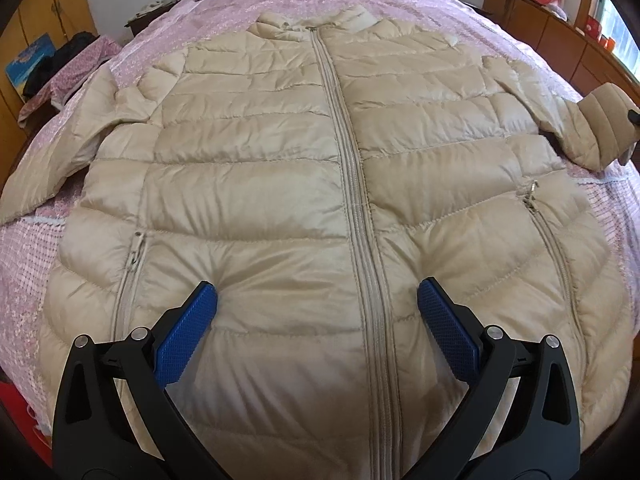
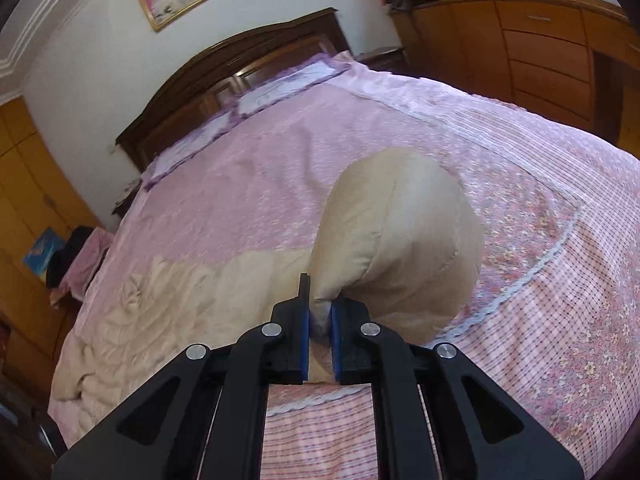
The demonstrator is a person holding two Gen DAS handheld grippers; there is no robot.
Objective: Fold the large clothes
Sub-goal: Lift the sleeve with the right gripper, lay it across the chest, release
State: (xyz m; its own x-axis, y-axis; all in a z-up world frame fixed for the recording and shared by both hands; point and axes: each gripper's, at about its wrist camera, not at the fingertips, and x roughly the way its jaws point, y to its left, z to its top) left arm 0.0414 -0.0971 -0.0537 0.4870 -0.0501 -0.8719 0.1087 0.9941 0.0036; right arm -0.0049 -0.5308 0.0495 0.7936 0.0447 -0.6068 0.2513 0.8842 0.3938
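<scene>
**Left wrist view: jacket flat, first sleeve just lifted**

Left wrist view has the left gripper [image 1: 317, 312] spread wide, its blue pads [image 1: 187, 334] resting on the lower front of the beige puffer jacket [image 1: 256, 184], one either side of the centre zip [image 1: 352, 184], holding nothing. The right gripper [image 2: 320, 320] is clamped tight on the cuff of the jacket's sleeve [image 2: 400, 240], which bulges up off the bed [image 2: 560, 280] in front of it.

Outward from there, the jacket lies face up and zipped along the middle of the bed's pink floral cover, collar toward the headboard [image 2: 240, 68]. Its other sleeve [image 1: 44, 168] lies spread out to the side, untouched.

By my reading the folding has barely begun: the body is laid flat, and one sleeve is gripped but not yet brought across the chest. Left to do are both sleeves and the folds of the body itself.

No container for the jacket shows. A wooden chest of drawers [image 2: 520, 52] stands beside the bed, drawers shut, contents unseen.
</scene>
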